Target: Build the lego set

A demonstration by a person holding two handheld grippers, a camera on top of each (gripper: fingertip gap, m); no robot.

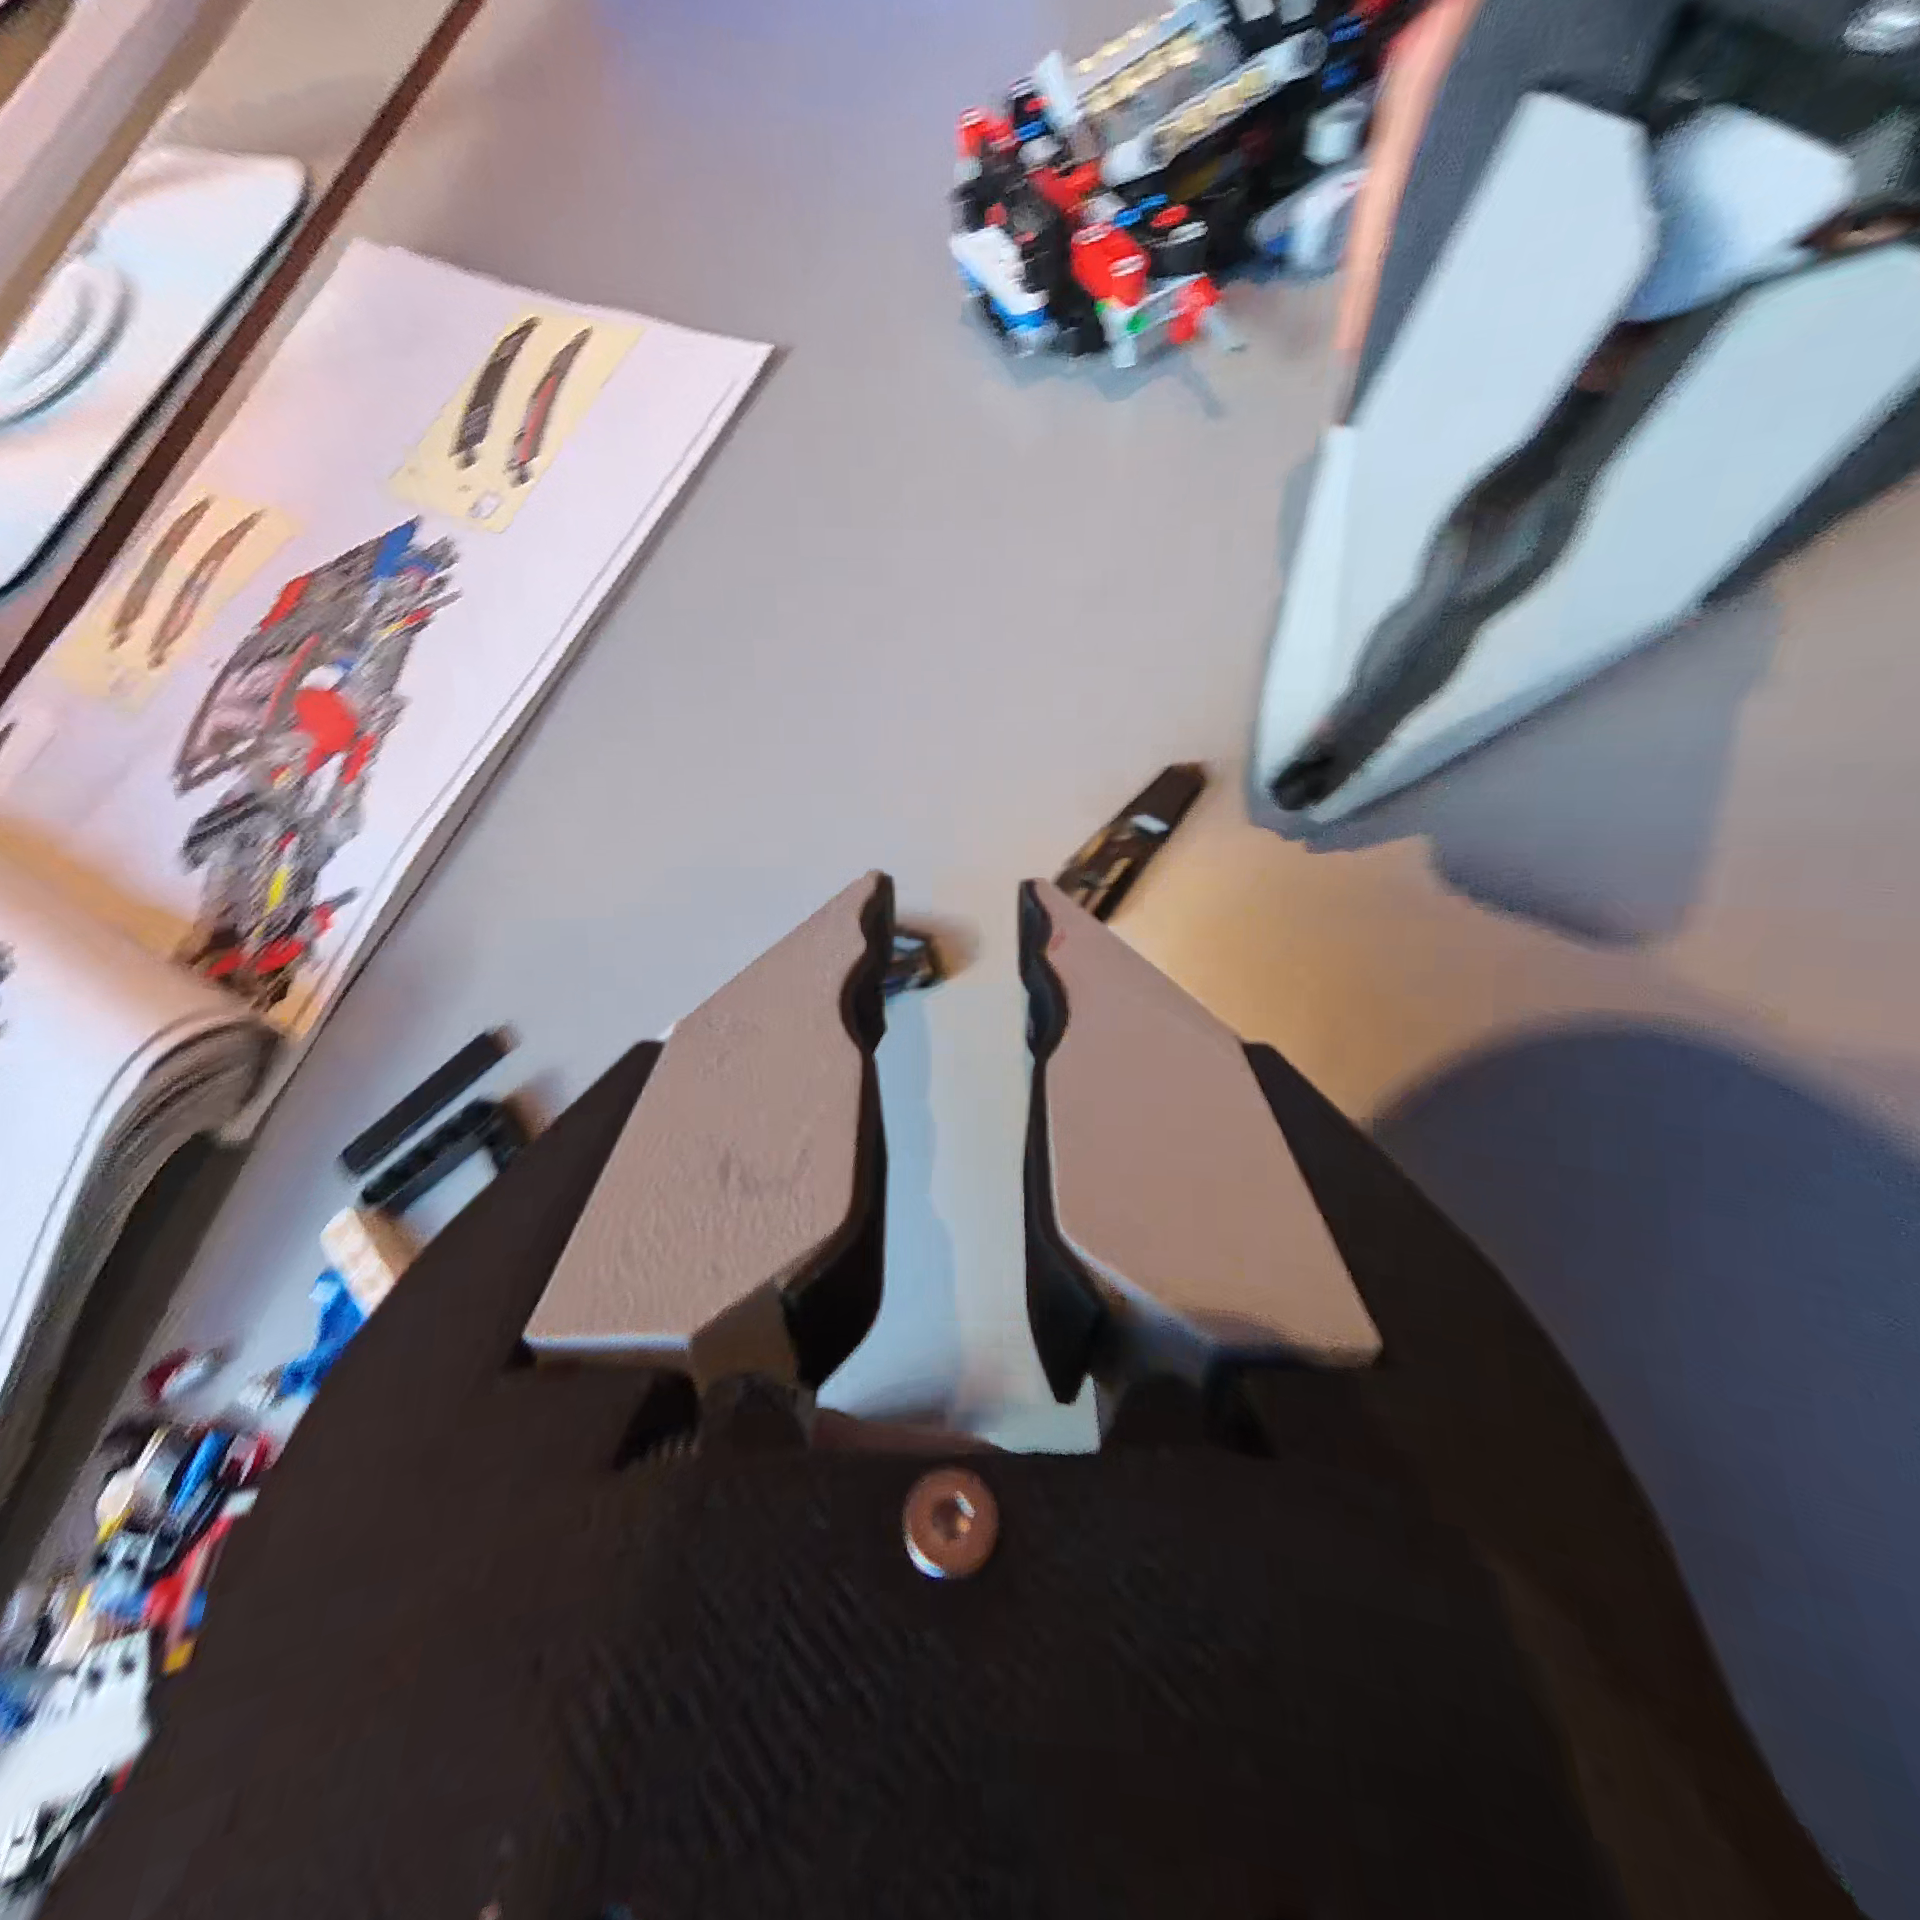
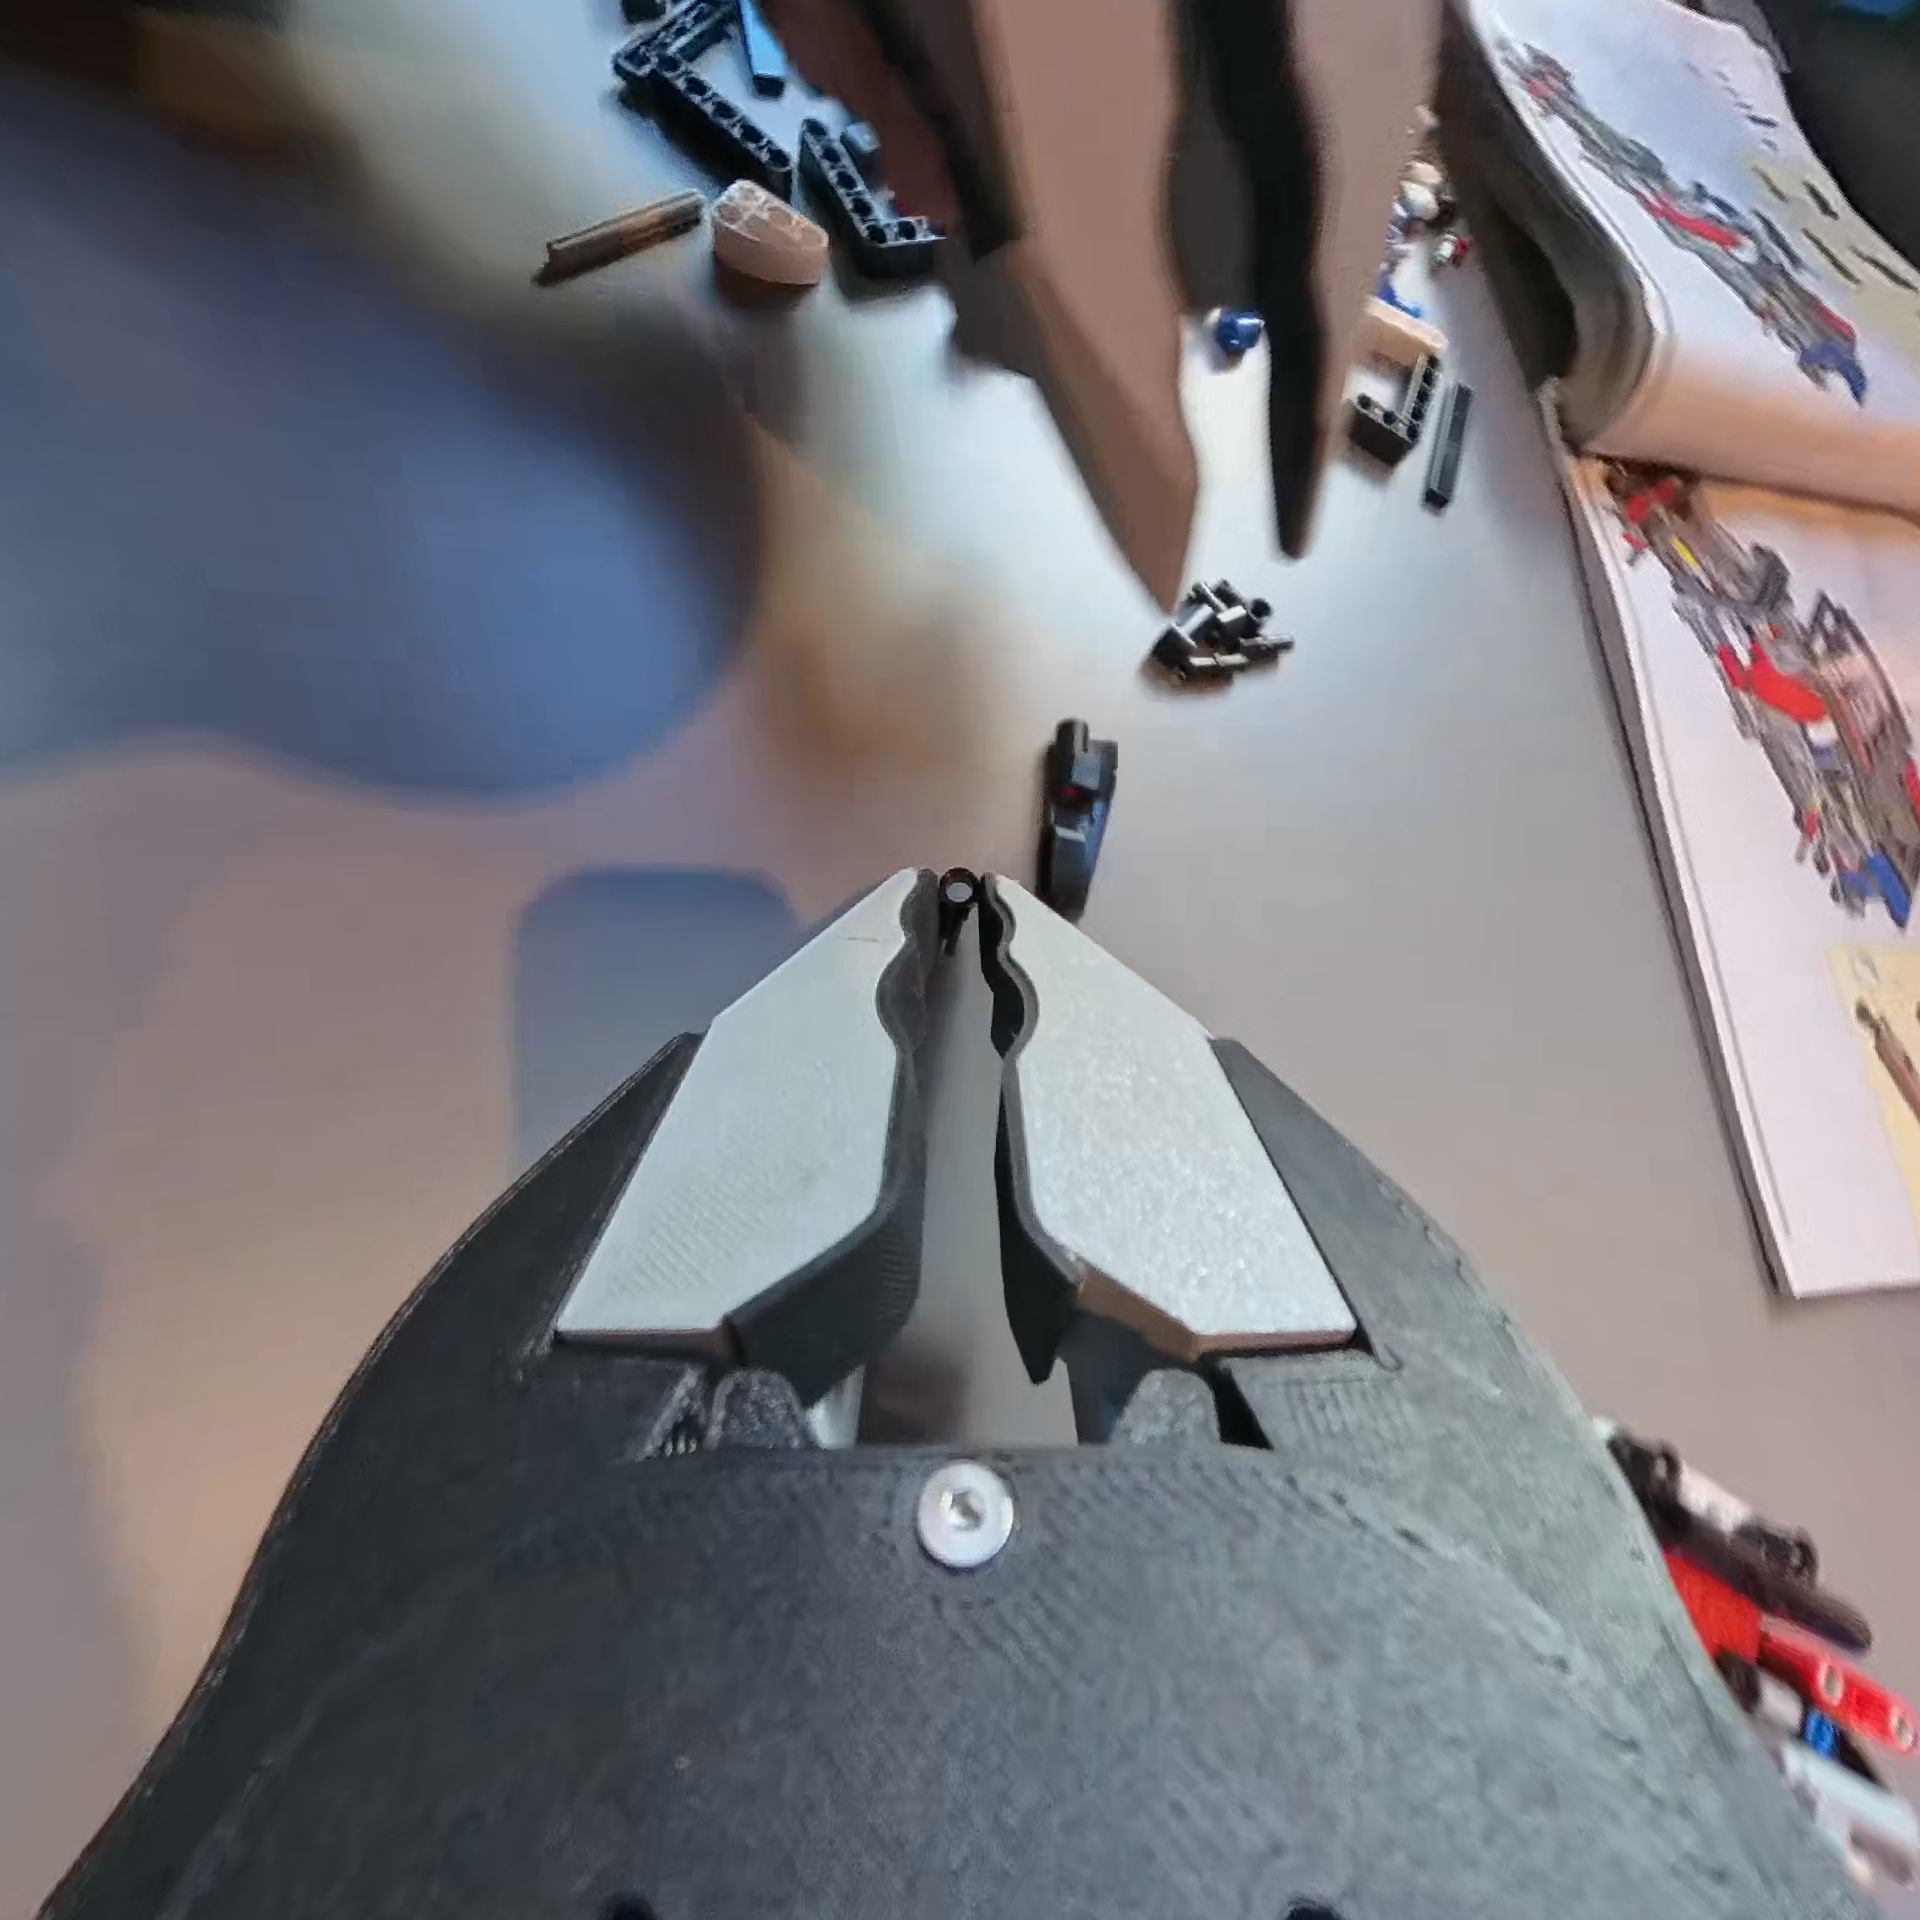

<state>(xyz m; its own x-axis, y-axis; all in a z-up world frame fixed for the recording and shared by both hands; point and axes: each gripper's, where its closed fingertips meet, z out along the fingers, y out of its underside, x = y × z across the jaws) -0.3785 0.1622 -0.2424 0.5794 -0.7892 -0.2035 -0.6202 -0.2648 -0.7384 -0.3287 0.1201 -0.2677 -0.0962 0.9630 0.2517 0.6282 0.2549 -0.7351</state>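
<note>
My right gripper (image 2: 956, 894) is shut on a small black pin (image 2: 956, 889) and holds it just above the grey table. It also shows in the left wrist view (image 1: 1299, 779), at the upper right. A black curved piece (image 2: 1081, 821) lies just beyond it; in the left wrist view this piece (image 1: 1127, 831) lies between the two grippers. My left gripper (image 1: 956, 904) is open, its tips over a small heap of black pins (image 1: 914, 956). In the right wrist view the left gripper (image 2: 1231, 566) hangs over that heap (image 2: 1221, 629).
The part-built model (image 1: 1143, 177) stands at the far side. An open instruction booklet (image 1: 364, 582) lies left. Black beams (image 1: 436, 1122) and a pile of loose parts (image 1: 156, 1507) lie near the left gripper. More black beams (image 2: 727, 104), a tan panel (image 2: 769, 244) and a brown axle (image 2: 623, 234) lie farther off. The left gripper's tips are roughly 8 centimetres from the right gripper's. Left tips and right tips are each some 15 centimetres from the brown axle (image 2: 623, 234).
</note>
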